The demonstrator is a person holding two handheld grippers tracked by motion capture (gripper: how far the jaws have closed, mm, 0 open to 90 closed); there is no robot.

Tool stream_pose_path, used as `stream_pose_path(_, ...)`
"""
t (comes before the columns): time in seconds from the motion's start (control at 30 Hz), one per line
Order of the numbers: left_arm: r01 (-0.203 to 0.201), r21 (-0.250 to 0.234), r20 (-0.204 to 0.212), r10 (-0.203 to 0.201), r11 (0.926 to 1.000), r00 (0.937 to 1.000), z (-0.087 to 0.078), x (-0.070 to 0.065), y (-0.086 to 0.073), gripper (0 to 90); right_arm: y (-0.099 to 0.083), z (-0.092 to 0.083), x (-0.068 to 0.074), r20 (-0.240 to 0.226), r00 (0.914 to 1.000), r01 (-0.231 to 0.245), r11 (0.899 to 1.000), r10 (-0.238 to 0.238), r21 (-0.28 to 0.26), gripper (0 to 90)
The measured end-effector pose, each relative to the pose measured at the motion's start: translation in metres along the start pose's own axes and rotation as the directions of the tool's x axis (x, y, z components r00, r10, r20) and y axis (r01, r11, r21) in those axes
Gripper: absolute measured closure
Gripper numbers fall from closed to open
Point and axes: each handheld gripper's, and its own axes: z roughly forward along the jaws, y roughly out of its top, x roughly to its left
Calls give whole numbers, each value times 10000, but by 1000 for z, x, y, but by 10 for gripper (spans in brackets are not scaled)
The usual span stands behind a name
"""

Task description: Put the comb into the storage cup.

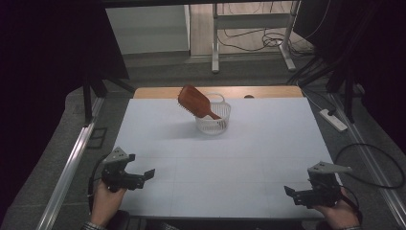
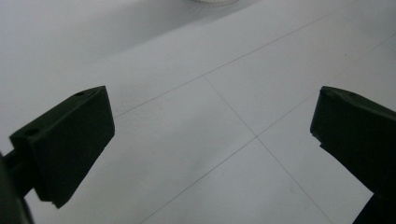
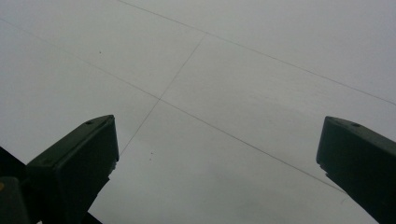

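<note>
Both grippers, left [image 1: 146,175] and right [image 1: 290,192], jaws wide, empty. Wooden hairbrush [image 1: 195,102] leans from white basket [image 1: 214,120] well ahead; knocking it could tip the 2.

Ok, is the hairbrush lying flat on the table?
No, the hairbrush stands tilted with its handle down in the white basket, head sticking out over the rim.

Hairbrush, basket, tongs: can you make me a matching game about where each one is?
Things:
1. hairbrush
2. basket
3. left tongs
4. right tongs

Places or states:
A. white, standing at the far middle of the table
B. open, at the near right edge
C. brown, leaning out of the basket, handle down
D. open, at the near left edge

Pairs: 1-C, 2-A, 3-D, 4-B
</note>
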Motion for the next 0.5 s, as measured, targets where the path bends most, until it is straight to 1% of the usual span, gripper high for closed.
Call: stream_pose_path(0.5, 215, 72, -102, -214, 9997, 9997, -8, 1, -13, 0, 0, 0, 0, 19, 10000, 6, 10000, -6, 38, 0)
